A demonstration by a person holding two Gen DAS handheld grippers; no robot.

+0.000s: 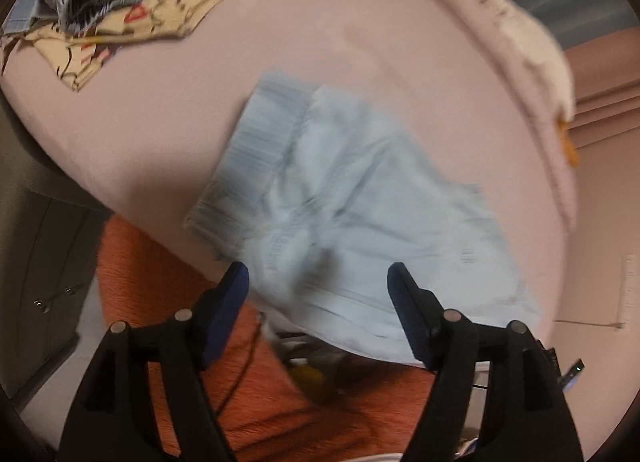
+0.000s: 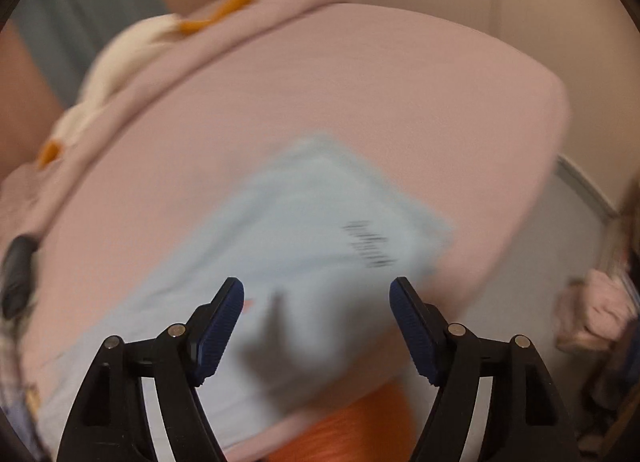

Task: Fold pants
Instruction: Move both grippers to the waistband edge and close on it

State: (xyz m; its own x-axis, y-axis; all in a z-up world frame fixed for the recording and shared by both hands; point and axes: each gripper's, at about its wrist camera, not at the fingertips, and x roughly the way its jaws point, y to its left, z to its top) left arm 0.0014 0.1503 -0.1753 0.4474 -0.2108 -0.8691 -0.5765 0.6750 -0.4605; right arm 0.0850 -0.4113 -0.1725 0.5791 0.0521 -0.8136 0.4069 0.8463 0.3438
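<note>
Seemingly mid-swing, the left wrist view is smeared with motion blur. The left gripper (image 1: 318,274) stands wide open with nothing between its blue pads (image 1: 224,314), hovering over the near edge of the pale blue pants (image 1: 340,214). These lie rumpled on the pink bed sheet (image 1: 168,110), their near hem spilling past the mattress edge above an orange rug (image 1: 168,302). A pile of other clothes (image 1: 120,2) sits well apart at the far corner.

From the right wrist view, the right gripper (image 2: 316,290) is likewise fully open and empty, above the pants (image 2: 304,230), which look flatter here, with a dark printed mark (image 2: 368,244) near one corner.

Risk: the overhanging hem could drag the fabric off the bed, and a pinch into the bunched middle may catch several layers and skew the fold.
</note>
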